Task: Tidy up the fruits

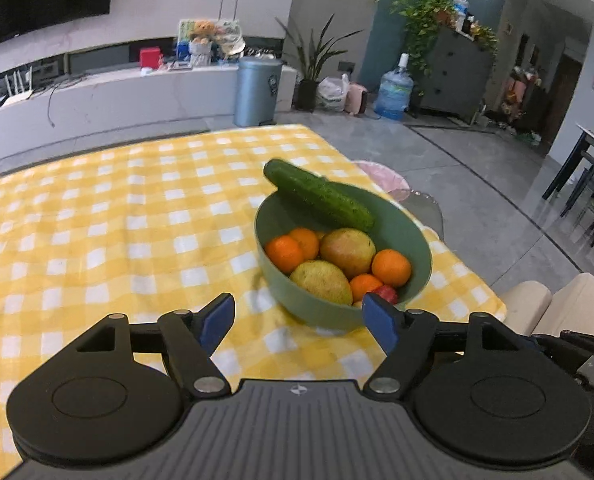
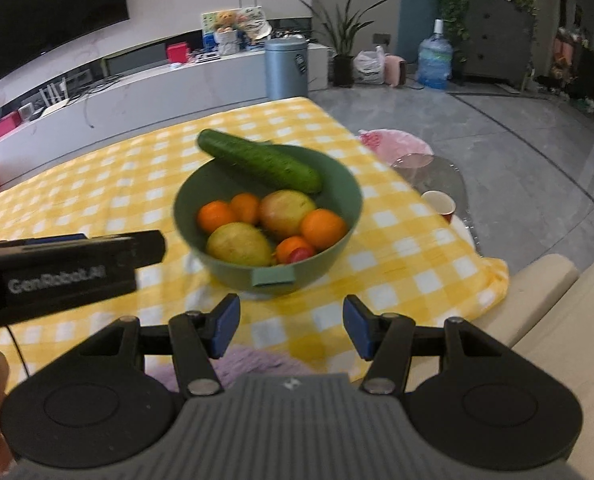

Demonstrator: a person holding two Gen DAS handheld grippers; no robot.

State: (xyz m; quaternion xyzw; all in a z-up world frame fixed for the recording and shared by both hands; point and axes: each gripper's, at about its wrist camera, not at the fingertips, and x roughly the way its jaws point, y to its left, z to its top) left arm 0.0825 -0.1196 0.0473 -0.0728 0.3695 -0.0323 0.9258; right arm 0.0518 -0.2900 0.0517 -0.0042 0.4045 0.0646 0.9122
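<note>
The left gripper point(image 1: 297, 320) stands wide apart with nothing between its blue pads point(image 1: 381, 322), hovering short of the near rim of the green bowl point(image 1: 401, 216). The right gripper point(image 2: 291, 326) is also parted, less widely, and empty, pointing down at the same bowl point(image 2: 337, 184) from the near side; the body of the left tool crosses that view at the left. The bowl sits on the yellow checked cloth point(image 1: 117, 220) toward the table's right edge and holds several oranges point(image 1: 284, 254), two yellow-green mangoes point(image 1: 347, 250), a small red fruit point(image 1: 387, 293) at the front, and a cucumber point(image 1: 317, 194) lying across the far rim, one end sticking out over the cloth. With everything gathered in the bowl and neither tool holding anything, the sorting looks close to done or between picks. If another move comes, the cucumber seems the likely target: it needs a grasp across its middle, clear of the rim.
</note>
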